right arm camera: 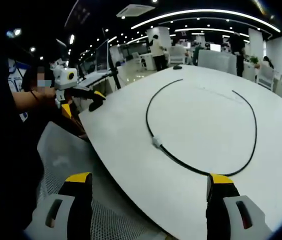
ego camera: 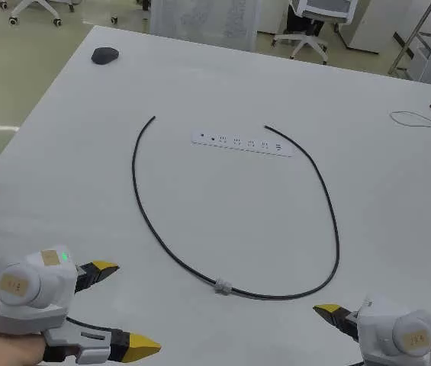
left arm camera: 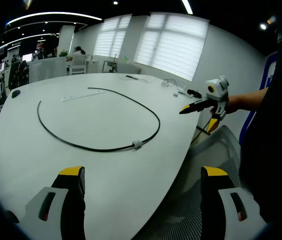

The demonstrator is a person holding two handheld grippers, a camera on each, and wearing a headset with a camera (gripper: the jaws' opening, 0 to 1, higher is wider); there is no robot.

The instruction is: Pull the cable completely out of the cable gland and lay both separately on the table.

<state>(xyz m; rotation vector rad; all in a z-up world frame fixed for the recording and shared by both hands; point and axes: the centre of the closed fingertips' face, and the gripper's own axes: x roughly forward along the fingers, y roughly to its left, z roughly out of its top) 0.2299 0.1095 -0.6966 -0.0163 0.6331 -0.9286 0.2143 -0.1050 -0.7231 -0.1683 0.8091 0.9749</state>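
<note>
table (ego camera: pixel 230 221): white, large, the cable loop lies across its middle
cable (ego camera: pixel 338 240): black, thin, flat on the table in a wide U; closed bend at the near side, both loose ends pointing far
cable ends: left end stops far-left of the power strip, right end stops just at the strip's right end; cannot tell if it touches
cable gland (ego camera: pixel 222 287): small, light grey, threaded on the cable at the near bottom of the U, a bit left of the middle; cable runs out of both its sides, so not pulled out
power strip (ego camera: pixel 242 143): white, flat, lies left to right between the two cable ends at the far side of the loop
mouse (ego camera: pixel 105 55): dark, far-left corner area, well apart from the cable
thin wire (ego camera: pixel 417 118): pale, looped, far right edge, next to a dark flat item cut off by the frame
left gripper (ego camera: pixel 133 306): near-left, over the table's near edge, yellow tips pointing right toward the gland but well apart from it
left jaws: spread wide, nothing between them
right gripper (right arm camera: pixel 149 178): near-right, at the table's near edge, near the cable bend, not touching it
right jaws: spread wide, gripping nothing
office chairs (ego camera: pixel 318 23): on the floor beyond the far edge
</note>
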